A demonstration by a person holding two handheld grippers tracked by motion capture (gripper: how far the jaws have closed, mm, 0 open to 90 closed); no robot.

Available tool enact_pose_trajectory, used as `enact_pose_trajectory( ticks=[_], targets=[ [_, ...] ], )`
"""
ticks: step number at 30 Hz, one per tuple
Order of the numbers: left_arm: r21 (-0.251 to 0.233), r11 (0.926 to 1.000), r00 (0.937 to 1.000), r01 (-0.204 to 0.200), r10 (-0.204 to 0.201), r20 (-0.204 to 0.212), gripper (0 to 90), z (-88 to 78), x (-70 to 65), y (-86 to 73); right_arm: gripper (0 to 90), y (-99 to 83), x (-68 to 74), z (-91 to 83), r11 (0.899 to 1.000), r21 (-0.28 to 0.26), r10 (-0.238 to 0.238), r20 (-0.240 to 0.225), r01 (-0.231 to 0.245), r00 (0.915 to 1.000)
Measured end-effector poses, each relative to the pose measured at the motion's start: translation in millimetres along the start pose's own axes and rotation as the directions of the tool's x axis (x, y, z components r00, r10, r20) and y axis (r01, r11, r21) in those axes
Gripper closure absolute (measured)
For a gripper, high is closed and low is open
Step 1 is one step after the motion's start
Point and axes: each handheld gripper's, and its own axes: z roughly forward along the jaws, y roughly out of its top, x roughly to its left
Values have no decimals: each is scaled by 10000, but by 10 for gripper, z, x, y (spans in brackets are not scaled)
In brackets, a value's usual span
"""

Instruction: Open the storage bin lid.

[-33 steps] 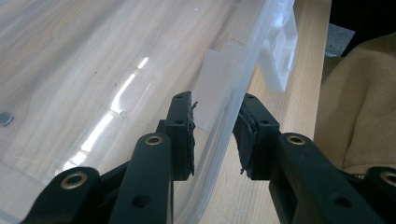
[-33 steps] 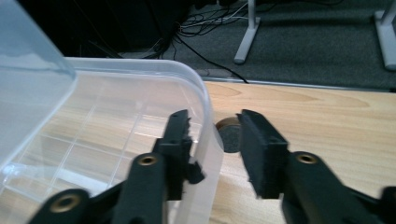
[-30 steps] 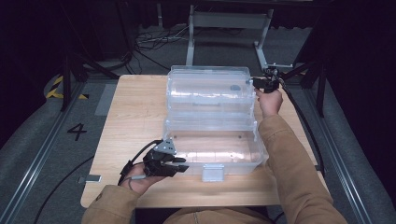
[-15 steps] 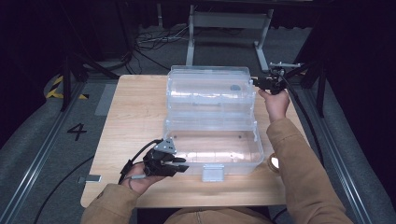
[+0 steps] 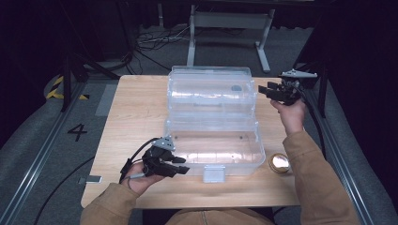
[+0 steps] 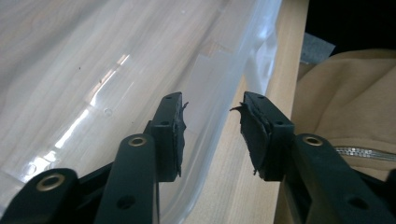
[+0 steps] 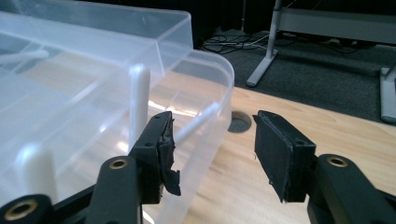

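A clear plastic box (image 5: 213, 150) stands on the wooden table (image 5: 136, 108) with its hinged lid (image 5: 211, 91) thrown open toward the far side. My left gripper (image 5: 182, 165) is at the box's near-left corner. Its jaws have just been opening, and in the left gripper view the left gripper (image 6: 212, 109) straddles the box's clear wall (image 6: 93, 70) without pressing on it. My right gripper (image 5: 262, 90) hovers just right of the lid's far-right corner. Its jaws have also been opening; the right gripper (image 7: 212, 123) holds nothing, with the lid (image 7: 70, 93) beside one jaw.
A white latch (image 5: 213, 173) hangs at the box's front. A small round gold-coloured thing (image 5: 279, 163) lies on the table right of the box. A cable hole (image 7: 239, 122) is in the tabletop behind the lid. Dark floor, rails and a metal stand surround the table.
My right gripper has drawn away from the lid's corner, to the right and slightly up. The left hand has stayed at the box's near-left corner.
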Motion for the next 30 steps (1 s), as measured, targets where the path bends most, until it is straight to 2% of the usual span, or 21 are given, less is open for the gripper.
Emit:
enact_pose_trajectory(
  ticks=[2, 5, 6, 7, 10, 11, 13, 14, 17, 18, 19, 21, 23, 26, 30],
  targets=[
    [-276, 9996, 9998, 49, -44, 206, 560, -63, 9, 4, 484, -74, -16, -115, 9999, -136, 73, -76, -74, 9999],
    [-695, 9976, 9997, 63, -46, 245, 536, -168, 42, 12, 484, -161, -35, -300, 9987, -478, 177, -244, -189, 9995],
    [-695, 9976, 9997, 63, -46, 245, 534, -168, 42, 12, 484, -161, -35, -300, 9987, -478, 177, -244, -189, 9995],
    [-900, 9959, 9998, 73, -55, 203, 529, -209, 60, 13, 481, -229, -42, -437, 9967, -759, 268, -412, -298, 9988],
    [-1659, 9857, 9993, 303, -334, -162, 508, -322, 123, 18, 483, -304, -32, -580, 9954, -881, 333, -624, -387, 9975],
    [-1965, 9795, 9979, 445, -529, -377, 499, -369, 154, 20, 484, -323, -24, -609, 9950, -926, 319, -662, -379, 9973],
    [-2094, 9768, 9969, 458, -581, -529, 493, -390, 167, 20, 470, -349, -1, -652, 9976, -697, 1, -797, -57, 9968],
    [-2252, 9731, 9949, 494, -678, -744, 493, -420, 182, 17, 470, -349, -1, -652, 9976, -697, 1, -797, -57, 9968],
    [-2530, 9656, 9881, 592, -927, -1226, 486, -496, 228, 6, 467, -385, 41, -737, 9973, -620, -421, -504, 389, 9978],
    [-2628, 9623, 9853, 703, -1081, -1323, 479, -519, 250, 4, 466, -387, 52, -777, 9970, -696, -365, -545, 327, 9978],
    [-2628, 9623, 9853, 703, -1081, -1323, 468, -519, 250, 4, 464, -388, 56, -808, 9966, -732, -408, -582, 365, 9975],
    [-2759, 9568, 9773, 920, -1398, -1590, 463, -558, 295, -2, 460, -385, 67, -839, 9969, -703, -400, -605, 357, 9974],
    [-2872, 9526, 9727, 1000, -1544, -1734, 461, -590, 333, -13, 432, -384, 79, -886, 9969, -655, -473, -641, 431, 9968],
    [-2905, 9511, 9667, 1053, -1664, -1943, 461, -625, 383, -22, 408, -385, 96, -951, 9975, -427, -584, -706, 555, 9958],
    [-3037, 9444, 9576, 1260, -1957, -2112, 463, -668, 444, -27, 375, -386, 145, -1013, 9974, 97, -698, -816, 708, 9942]
  ],
)
